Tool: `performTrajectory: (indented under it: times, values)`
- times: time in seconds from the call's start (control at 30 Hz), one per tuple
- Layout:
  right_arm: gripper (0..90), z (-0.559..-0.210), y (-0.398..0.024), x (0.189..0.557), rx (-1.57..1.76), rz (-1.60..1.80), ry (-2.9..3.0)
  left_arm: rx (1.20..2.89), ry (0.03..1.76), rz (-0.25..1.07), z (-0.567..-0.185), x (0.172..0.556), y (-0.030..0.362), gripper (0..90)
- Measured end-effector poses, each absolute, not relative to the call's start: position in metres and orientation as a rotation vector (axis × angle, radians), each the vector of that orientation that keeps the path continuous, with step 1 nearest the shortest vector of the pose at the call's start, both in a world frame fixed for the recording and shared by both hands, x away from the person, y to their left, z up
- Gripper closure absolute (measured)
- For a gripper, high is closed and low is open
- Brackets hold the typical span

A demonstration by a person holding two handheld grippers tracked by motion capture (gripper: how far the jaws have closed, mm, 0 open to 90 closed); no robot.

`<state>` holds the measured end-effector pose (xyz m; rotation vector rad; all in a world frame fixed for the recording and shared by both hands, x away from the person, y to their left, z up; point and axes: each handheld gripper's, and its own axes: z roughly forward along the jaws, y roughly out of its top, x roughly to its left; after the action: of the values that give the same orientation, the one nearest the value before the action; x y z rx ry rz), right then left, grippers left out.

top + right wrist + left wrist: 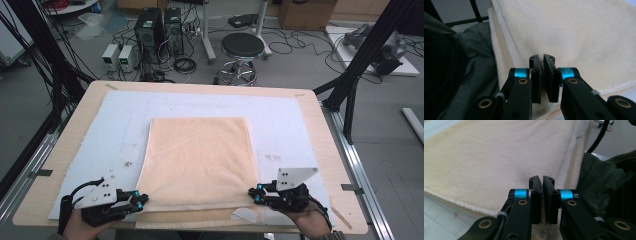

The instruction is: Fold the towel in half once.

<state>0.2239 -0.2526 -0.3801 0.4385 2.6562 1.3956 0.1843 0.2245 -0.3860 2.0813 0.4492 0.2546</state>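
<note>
The folded peach towel lies flat at the middle of the white mat on the desk. My left gripper sits at the towel's near left corner, its fingers pressed together; whether cloth is pinched between them I cannot tell. My right gripper sits at the towel's near right corner, its fingers likewise together. A white tag lies at the towel's near edge, beside the right gripper.

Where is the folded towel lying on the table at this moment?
In the high view the peach towel lies at the middle of the white mat, its near edge between the left tongs and the right tongs.
</note>
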Motion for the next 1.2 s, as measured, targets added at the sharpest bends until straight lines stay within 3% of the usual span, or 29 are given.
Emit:
performTrajectory:
  times: [0.17,0.27,0.3,0.73,1.2]
  values:
    - [83.9,-0.381,-0.255,0.211,0.422,1.395,2.678,2.104,0.428,0.207,-0.388,0.173,0.224,82.8]
    - [67.3,-0.386,-0.258,0.213,0.473,1.408,2.701,2.099,0.46,0.218,-0.392,0.173,0.226,66.7]
    - [66.8,-0.388,-0.26,0.214,0.494,1.41,2.705,2.089,0.475,0.215,-0.393,0.175,0.227,65.9]
    - [49.2,-0.389,-0.255,0.26,0.614,1.394,2.564,1.979,0.643,0.361,-0.393,0.238,0.23,51.1]
    - [40.7,-0.393,-0.251,0.339,0.78,1.334,2.438,1.873,0.844,0.501,-0.4,0.314,0.235,48.4]
